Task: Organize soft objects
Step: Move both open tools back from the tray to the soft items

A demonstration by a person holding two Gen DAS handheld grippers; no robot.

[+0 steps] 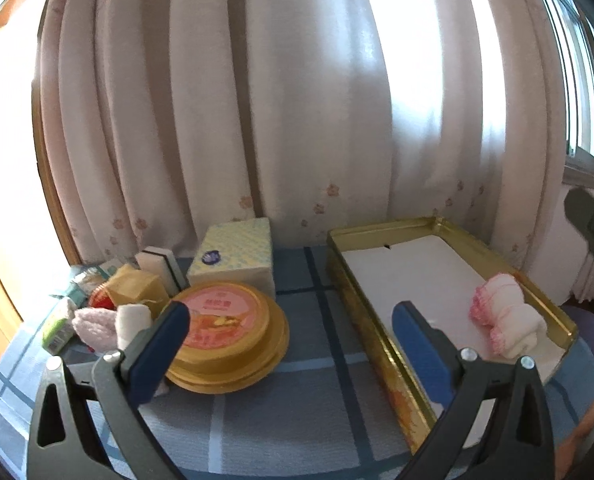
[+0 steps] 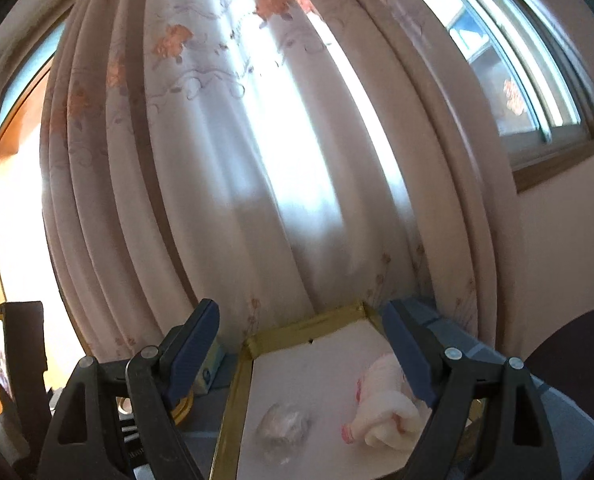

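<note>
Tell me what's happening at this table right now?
A person is sorting soft items into a gold tin tray with two handheld grippers. One rolled white-and-pink cloth already lies in the tray. The right gripper hangs open and empty above it. The left gripper is also open and empty, between the tray and a round yellow container. More rolled cloths wait in the clutter at the left.

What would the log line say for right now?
left hand-held gripper: open, empty | right hand-held gripper: open, empty | rolled socks: in gold tin | fluffy pink cloth: outside tin
</note>
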